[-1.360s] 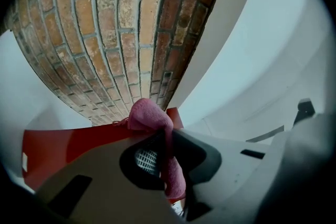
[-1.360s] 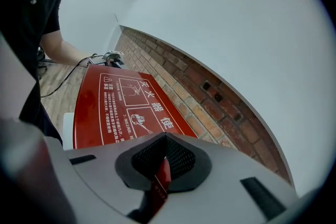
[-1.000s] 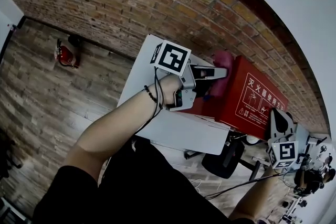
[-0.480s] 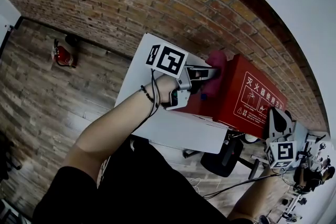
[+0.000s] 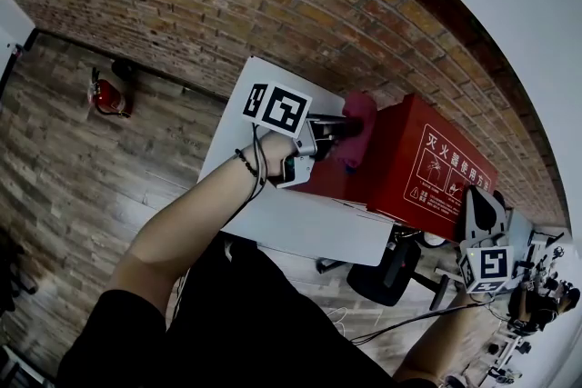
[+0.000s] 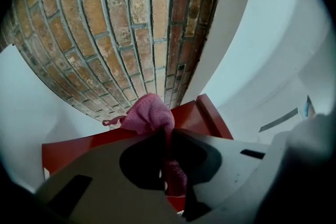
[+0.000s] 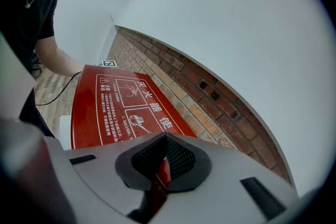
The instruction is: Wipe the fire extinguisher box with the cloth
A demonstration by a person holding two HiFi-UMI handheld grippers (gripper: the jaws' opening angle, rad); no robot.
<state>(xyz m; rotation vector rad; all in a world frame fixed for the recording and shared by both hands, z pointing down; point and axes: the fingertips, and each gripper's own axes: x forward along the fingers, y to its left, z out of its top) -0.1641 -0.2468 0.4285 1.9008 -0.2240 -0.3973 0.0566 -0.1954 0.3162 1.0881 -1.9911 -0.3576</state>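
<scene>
The red box lies on the white worktop against the brick wall, its printed face turned up and towards the person. The left tongs are closed on the pink cloth. In the left gripper view a fold of it is pinched between the jaws, and the rest bunches out past the tips onto the red surface. The cloth sits at the box's left end, close to the far edge by the wall.

The right tongs are at the box's right end with the jaws together and nothing between them. The right gripper view shows only a sliver of the red face through the slit below the tips. Whether they press on the box or merely hang over it, I cannot tell.

The step in hand looks like the wiping itself, with the cloth on the left end of the box. The large printed face to the right appears untouched, so I judge most of the job is yet to come.

The next move calls for drawing the cloth along or across the face with steady pressure. The grip must stay tight so the cloth does not slip out. The right tongs may need to brace the box so it does not slide on the smooth worktop.
</scene>
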